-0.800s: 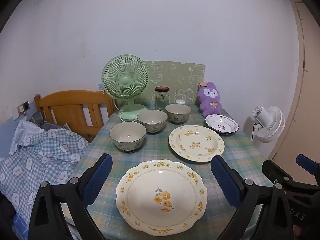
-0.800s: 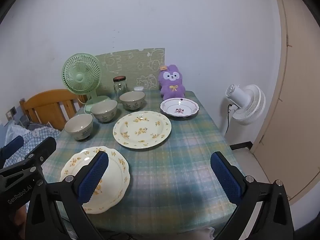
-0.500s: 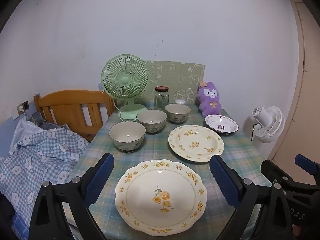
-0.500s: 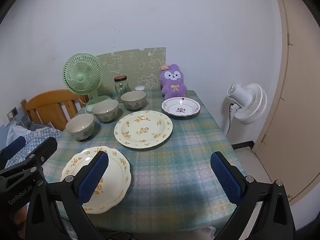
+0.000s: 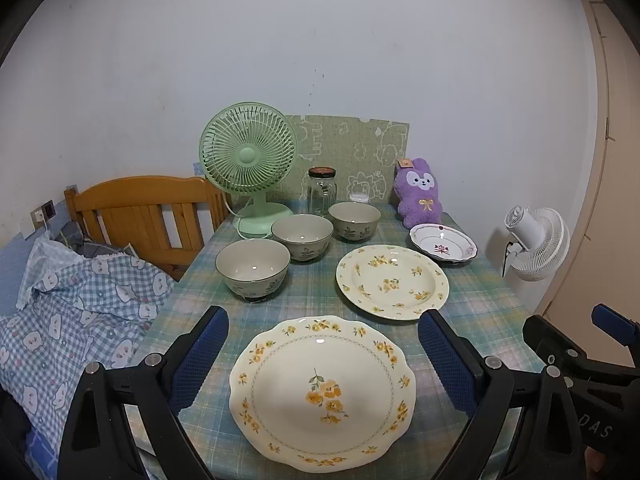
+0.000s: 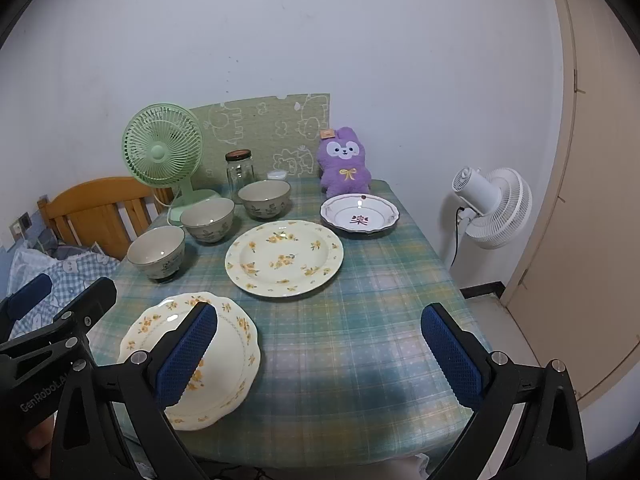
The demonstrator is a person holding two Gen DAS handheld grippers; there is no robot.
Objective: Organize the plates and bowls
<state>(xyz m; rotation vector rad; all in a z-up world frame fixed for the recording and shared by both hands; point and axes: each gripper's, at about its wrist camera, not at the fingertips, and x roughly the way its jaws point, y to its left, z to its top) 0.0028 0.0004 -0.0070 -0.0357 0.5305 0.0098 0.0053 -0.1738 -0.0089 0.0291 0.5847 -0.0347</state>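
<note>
Pale wall behind, checked green cloth over the desk (image 6: pixel 360 320), wooden bed headboard (image 5: pixel 140 208) at its left edge, white floor fan (image 6: pixel 492 208) off to the right.

Dishes all apart, none stacked. Scalloped plate (image 5: pixel 322 392) nearest, at the front edge. Round floral plate (image 5: pixel 392 280) mid-desk. Small red-patterned dish (image 5: pixel 443 243) far right, just in front of the purple plush rabbit (image 5: pixel 418 192). Three bowls run diagonally: near bowl (image 5: pixel 253 268), middle bowl (image 5: pixel 302 237), far bowl (image 5: pixel 354 220), ending by the glass jar (image 5: pixel 322 190) and green desk fan (image 5: pixel 248 160).

Left hand-held gripper (image 5: pixel 322 356): jaws spread wide, empty, hovering above the scalloped plate, straddling it in view. Right hand-held gripper (image 6: pixel 320 352): jaws also wide apart, empty, over bare cloth to the right of that plate.

Risks, as I judge them:
- Scalloped plate lies flat near the desk edge; a rim pinch that slips could push it off the front.
- Glazed rims are slick and the plate is wide, so a one-sided grip may tilt and drop it.
- Nesting bowls carelessly could chip them or knock the jar.

Change against the earlier frames: very little. Dishes unmoved. Both grippers have drifted slightly, with the scene sitting marginally differently in each view; jaw spread unchanged, nothing grasped yet.
</note>
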